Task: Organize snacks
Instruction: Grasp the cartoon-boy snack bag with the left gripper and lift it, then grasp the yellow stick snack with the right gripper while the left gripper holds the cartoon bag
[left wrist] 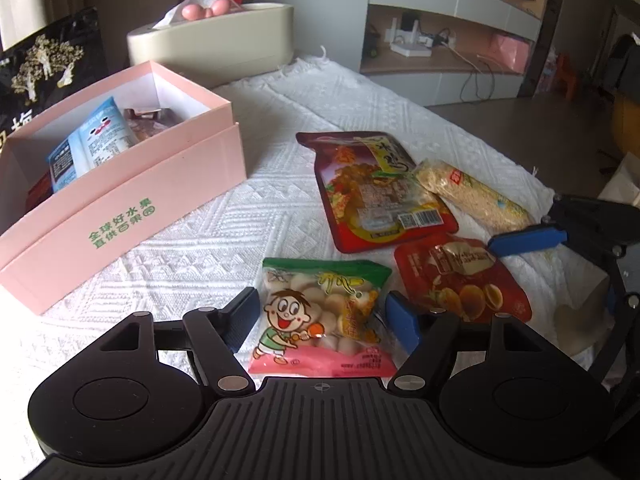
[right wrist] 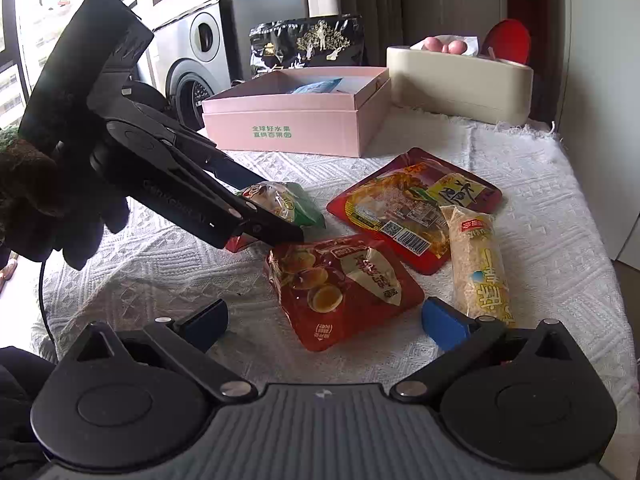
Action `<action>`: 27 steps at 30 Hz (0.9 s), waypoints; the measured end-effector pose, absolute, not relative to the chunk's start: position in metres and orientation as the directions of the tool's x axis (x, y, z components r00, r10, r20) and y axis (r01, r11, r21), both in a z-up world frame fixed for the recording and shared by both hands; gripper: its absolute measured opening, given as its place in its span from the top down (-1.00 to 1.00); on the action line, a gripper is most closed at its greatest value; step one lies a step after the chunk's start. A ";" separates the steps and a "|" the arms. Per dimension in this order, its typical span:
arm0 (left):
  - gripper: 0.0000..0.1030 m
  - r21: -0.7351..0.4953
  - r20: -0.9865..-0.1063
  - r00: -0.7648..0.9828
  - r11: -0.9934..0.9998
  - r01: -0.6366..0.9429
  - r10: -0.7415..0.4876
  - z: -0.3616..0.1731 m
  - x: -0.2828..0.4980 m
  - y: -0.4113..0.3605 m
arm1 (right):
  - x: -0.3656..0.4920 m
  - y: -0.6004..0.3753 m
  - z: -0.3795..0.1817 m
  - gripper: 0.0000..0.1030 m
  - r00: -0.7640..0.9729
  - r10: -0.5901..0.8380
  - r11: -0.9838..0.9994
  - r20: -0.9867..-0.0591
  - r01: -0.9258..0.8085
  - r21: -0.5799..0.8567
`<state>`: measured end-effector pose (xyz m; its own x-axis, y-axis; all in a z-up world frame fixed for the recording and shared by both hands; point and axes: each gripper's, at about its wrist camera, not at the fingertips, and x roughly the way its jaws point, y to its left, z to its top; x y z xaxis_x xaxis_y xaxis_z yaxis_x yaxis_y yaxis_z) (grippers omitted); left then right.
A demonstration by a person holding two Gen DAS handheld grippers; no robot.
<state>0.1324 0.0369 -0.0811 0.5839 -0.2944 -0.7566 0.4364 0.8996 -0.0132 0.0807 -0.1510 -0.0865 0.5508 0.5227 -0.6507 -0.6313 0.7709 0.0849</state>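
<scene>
A cartoon biscuit packet (left wrist: 320,320) lies on the white cloth between the fingers of my left gripper (left wrist: 322,320), which stands open around it. The right wrist view shows that gripper (right wrist: 280,208) slanting down onto the same packet (right wrist: 288,200). My right gripper (right wrist: 324,326) is wide open, with a red egg-snack packet (right wrist: 340,292) lying between its blue pads (right wrist: 444,328). A big red pouch (left wrist: 380,192) and a long yellow-white pack (left wrist: 476,196) lie beside it. The open pink box (left wrist: 120,216) at the left holds a blue packet (left wrist: 92,148) and a brown one (left wrist: 148,120).
A cream tissue box (left wrist: 212,48) and a black bag (right wrist: 308,44) stand behind the pink box (right wrist: 300,128). The cloth's fringed edge (right wrist: 592,240) ends the table on the right. A dark-gloved hand (right wrist: 40,208) holds the left gripper. A washing machine (right wrist: 196,64) stands beyond.
</scene>
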 end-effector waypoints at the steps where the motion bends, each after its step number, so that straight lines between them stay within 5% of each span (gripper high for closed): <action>1: -0.43 0.003 -0.753 0.593 0.900 0.437 -0.285 -0.081 0.129 0.036 | 0.081 -0.150 -0.086 -1.00 0.547 0.520 0.768 -0.656 -0.636 0.079; 5: -0.35 -0.030 -0.733 0.623 0.928 0.371 -0.273 -0.081 0.113 0.046 | 0.079 -0.147 -0.087 -1.00 0.537 0.516 0.746 -0.668 -0.665 0.042; 10: -0.35 0.035 -0.731 0.673 0.979 0.200 -0.111 -0.081 0.083 0.063 | 0.078 -0.154 -0.079 -0.90 0.544 0.511 0.769 -0.666 -0.636 0.071; 17: -0.37 -0.028 -0.701 0.704 0.991 0.128 -0.111 -0.085 0.065 0.075 | 0.080 -0.172 -0.041 -0.90 0.761 0.374 0.892 -0.529 -0.452 -0.020; 21: -0.38 -0.012 -0.688 0.719 0.993 0.121 -0.096 -0.088 0.063 0.070 | 0.108 -0.183 -0.047 -0.90 0.813 0.169 0.961 -0.557 -0.260 -0.088; 27: -0.39 -0.008 -0.650 0.751 0.990 0.141 -0.112 -0.093 0.055 0.072 | 0.138 -0.230 -0.052 -0.90 0.768 0.160 0.980 -0.620 -0.197 0.009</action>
<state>0.0546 0.0724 -0.0931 0.7512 -0.1123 -0.6504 0.1412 0.9900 -0.0078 0.1377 -0.2302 -0.0516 0.7684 0.1600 -0.6196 -0.1969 0.9804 0.0090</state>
